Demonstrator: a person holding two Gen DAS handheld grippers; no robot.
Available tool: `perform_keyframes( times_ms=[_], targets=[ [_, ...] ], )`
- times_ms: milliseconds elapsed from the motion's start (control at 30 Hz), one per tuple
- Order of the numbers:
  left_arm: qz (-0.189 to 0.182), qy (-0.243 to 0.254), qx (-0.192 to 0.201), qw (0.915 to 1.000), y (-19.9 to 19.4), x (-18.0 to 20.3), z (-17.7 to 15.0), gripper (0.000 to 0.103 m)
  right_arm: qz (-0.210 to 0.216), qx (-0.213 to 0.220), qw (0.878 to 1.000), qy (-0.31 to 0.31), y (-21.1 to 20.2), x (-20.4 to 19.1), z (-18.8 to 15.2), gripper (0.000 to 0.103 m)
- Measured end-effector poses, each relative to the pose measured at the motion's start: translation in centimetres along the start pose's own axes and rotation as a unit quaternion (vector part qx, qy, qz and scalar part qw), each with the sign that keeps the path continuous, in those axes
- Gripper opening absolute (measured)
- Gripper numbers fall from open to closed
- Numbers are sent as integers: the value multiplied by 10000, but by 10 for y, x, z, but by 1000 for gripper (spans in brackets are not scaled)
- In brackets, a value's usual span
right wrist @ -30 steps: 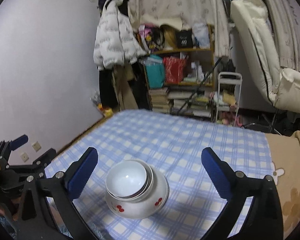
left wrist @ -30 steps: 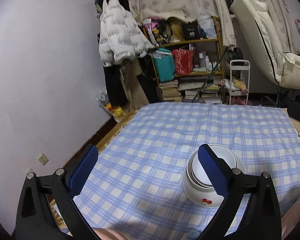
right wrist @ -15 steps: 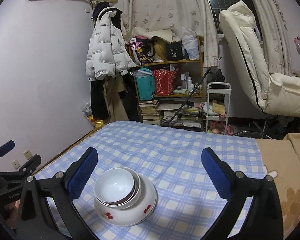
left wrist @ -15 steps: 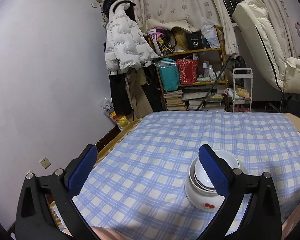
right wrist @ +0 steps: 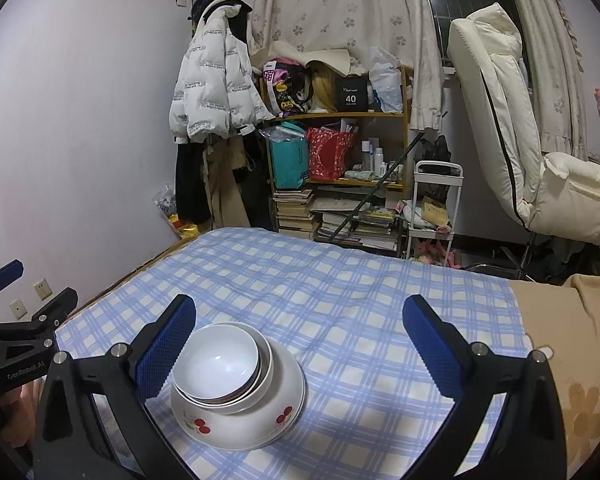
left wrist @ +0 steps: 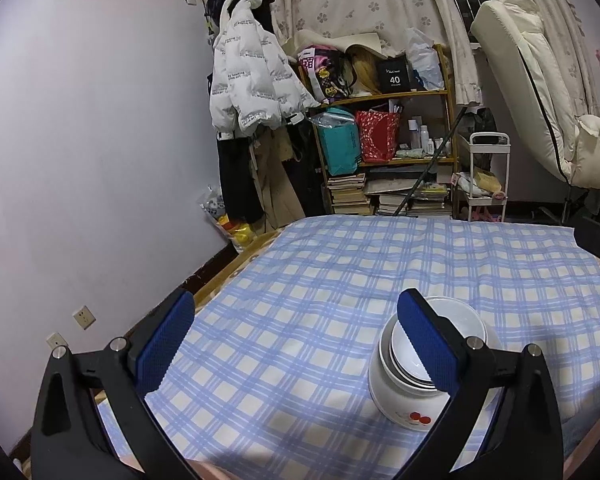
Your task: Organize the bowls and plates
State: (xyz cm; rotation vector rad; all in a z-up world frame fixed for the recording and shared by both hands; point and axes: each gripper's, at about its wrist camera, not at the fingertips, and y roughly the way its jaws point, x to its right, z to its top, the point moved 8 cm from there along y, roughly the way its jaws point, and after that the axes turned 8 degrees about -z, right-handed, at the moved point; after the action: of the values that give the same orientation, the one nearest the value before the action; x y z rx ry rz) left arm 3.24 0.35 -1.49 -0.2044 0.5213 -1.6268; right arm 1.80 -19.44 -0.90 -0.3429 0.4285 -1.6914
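A nested stack of bowls [right wrist: 236, 384] sits on a bed covered by a blue-and-white checked cloth [right wrist: 340, 300], and everything here is placed relative to that stack. The outer bowl [right wrist: 260, 420] is large and white with red cherry prints; inside it rest at least two smaller white bowls, the top bowl [right wrist: 216, 360] tipped a little off centre. No plates are visible. The right gripper [right wrist: 300, 346] hangs above and behind the stack with its blue-padded jaws spread wide and holding nothing; the stack lies toward its left finger, whose pad overlaps the stack's left rim in this view, though contact cannot be confirmed. The left gripper [left wrist: 296, 346] is also wide open and empty; from it, the stack [left wrist: 420, 376] sits far to the right, partly hidden behind its right finger. Being round, the stack has no long axis, so either approach angle would serve. The right gripper looks nearer and better lined up, needing only a small shift left to straddle a rim. Beyond the stack stand a cluttered shelf [right wrist: 336, 168] and a white chair [right wrist: 512, 160].
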Motion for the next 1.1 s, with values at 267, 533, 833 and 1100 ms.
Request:
perform_keyframes(
  times_ms=[267, 533, 833, 1100],
  targets=[
    [-31, -165, -137, 9998, 12, -5, -5, 100, -98, -131, 9998, -70, 12, -1, -5, 103],
    [-147, -275, -95, 9995, 14, -6, -5, 100, -89, -184, 9997, -167, 15, -4, -9, 103],
    [-217, -237, -121, 9994, 13, -3, -5, 100, -99, -177, 9996, -176, 15, -3, -8, 103],
    [-260, -157, -188, 9994, 14, 2, -6, 100, -96, -183, 9996, -173, 15, -3, -8, 103]
  ],
)
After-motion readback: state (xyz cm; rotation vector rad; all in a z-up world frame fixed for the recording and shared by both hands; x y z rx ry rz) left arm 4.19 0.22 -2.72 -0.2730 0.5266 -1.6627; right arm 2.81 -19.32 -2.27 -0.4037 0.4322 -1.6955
